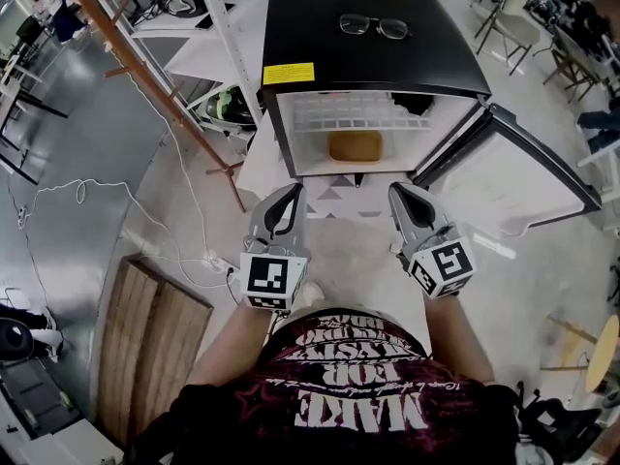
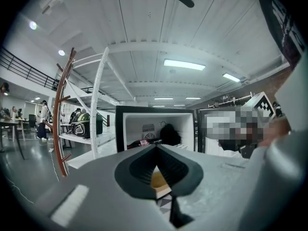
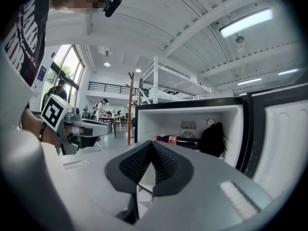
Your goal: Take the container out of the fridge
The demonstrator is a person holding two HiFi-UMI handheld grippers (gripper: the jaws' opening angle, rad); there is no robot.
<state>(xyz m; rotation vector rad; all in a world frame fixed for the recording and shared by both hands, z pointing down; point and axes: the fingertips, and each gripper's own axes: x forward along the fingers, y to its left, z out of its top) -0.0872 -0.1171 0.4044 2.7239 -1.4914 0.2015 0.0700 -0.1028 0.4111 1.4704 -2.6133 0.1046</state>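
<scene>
The fridge (image 1: 310, 27) stands with its door (image 1: 513, 187) swung wide to the right and a pair of glasses (image 1: 374, 26) near the back edge of its top. The tan container (image 1: 355, 146) sits at the middle of the fridge floor, under the wire shelf (image 1: 354, 112). On that shelf a bottle (image 3: 175, 140) lies along the back edge, a black object (image 3: 213, 139) beside it at the back right corner. The left gripper (image 1: 293, 190) and right gripper (image 1: 399, 189) are held side by side before the opening, apart from the container. Each has its jaws pressed together on nothing.
</scene>
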